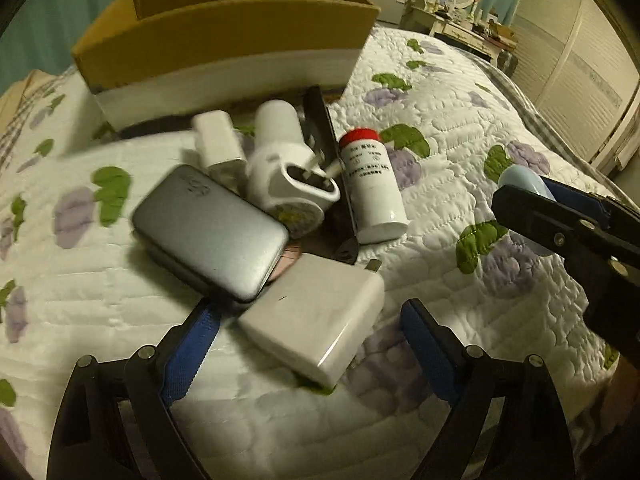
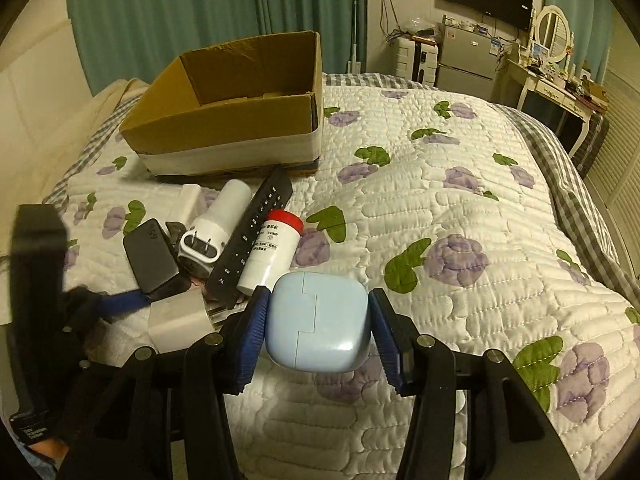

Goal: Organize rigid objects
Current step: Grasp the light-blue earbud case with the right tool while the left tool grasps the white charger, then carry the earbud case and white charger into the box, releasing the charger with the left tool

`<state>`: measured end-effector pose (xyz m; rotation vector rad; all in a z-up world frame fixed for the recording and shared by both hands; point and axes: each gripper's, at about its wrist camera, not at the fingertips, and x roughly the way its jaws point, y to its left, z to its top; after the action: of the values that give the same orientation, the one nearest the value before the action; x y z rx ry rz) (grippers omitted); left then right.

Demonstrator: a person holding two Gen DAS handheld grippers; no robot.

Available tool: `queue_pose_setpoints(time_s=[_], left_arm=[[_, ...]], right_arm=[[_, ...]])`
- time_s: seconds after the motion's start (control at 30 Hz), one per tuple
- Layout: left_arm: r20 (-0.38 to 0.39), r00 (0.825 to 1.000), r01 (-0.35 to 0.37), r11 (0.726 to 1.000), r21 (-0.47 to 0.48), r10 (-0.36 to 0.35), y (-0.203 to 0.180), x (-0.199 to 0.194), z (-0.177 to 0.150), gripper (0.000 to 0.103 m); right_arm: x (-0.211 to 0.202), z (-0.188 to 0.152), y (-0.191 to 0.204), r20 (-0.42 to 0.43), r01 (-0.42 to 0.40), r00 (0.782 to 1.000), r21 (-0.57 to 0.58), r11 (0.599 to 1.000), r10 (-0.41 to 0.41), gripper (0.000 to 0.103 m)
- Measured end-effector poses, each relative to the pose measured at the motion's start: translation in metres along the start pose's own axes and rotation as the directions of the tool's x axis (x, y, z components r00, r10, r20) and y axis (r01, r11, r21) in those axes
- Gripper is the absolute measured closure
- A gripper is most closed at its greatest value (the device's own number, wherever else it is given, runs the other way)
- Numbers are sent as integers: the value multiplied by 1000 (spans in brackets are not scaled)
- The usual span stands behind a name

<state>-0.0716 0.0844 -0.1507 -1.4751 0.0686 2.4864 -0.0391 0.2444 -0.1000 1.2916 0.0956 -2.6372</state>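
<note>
We can't read the label on the red-capped bottle (image 1: 374, 184). Right tool (image 2: 316, 334), lower centre, pinches the pale blue case (image 2: 318, 326). Left tool (image 1: 310, 344) is spread around the white charger (image 1: 316, 320), pads clear of it. Cardboard box (image 2: 240, 120) upper left on the bed (image 2: 460, 208).
</note>
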Motion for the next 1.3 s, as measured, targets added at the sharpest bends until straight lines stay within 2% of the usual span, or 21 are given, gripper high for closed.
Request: queue_pose_setpoints(time_s=[0.03, 0.07, 0.1, 0.23, 0.47, 0.67, 0.83, 1.0, 1.13, 1.3], left_arm=[[5, 1000, -4, 1000, 10, 4, -2, 0, 0, 18], [9, 1000, 7, 1000, 22, -7, -4, -2, -1, 28], [19, 1000, 6, 1000, 29, -7, -5, -6, -3, 33], [14, 999, 32, 999, 28, -32, 0, -15, -7, 43], [28, 999, 15, 996, 88, -17, -8, -17, -5, 46], [25, 997, 68, 996, 56, -70, -4, -1, 4, 46], [113, 993, 14, 996, 86, -23, -13, -29, 0, 49], [212, 977, -30, 998, 52, 19, -7, -78, 10, 50], [303, 951, -65, 997, 29, 54, 6, -115, 33, 50], [391, 916, -101, 995, 11, 89, 27, -148, 78, 50]], right_arm=[[0, 0, 0, 0, 1, 1000, 0, 1000, -1, 53], [0, 0, 0, 0, 3, 1000, -1, 1000, -3, 53], [-1, 0, 0, 2, 3, 1000, -2, 1000, -3, 53], [-6, 2, 0, 17, 12, 1000, 1, 1000, -12, 53], [-8, 2, -1, 22, 13, 1000, -2, 1000, -13, 53], [-10, 2, 1, 24, 7, 1000, -5, 1000, -6, 53], [-18, 4, 5, 43, 14, 999, -20, 1000, -13, 53], [-43, 21, 13, 105, 22, 994, -57, 998, -16, 53], [-63, 48, 17, 163, -9, 986, -62, 998, 19, 53], [-85, 95, 35, 243, -14, 969, -119, 993, 43, 53]])
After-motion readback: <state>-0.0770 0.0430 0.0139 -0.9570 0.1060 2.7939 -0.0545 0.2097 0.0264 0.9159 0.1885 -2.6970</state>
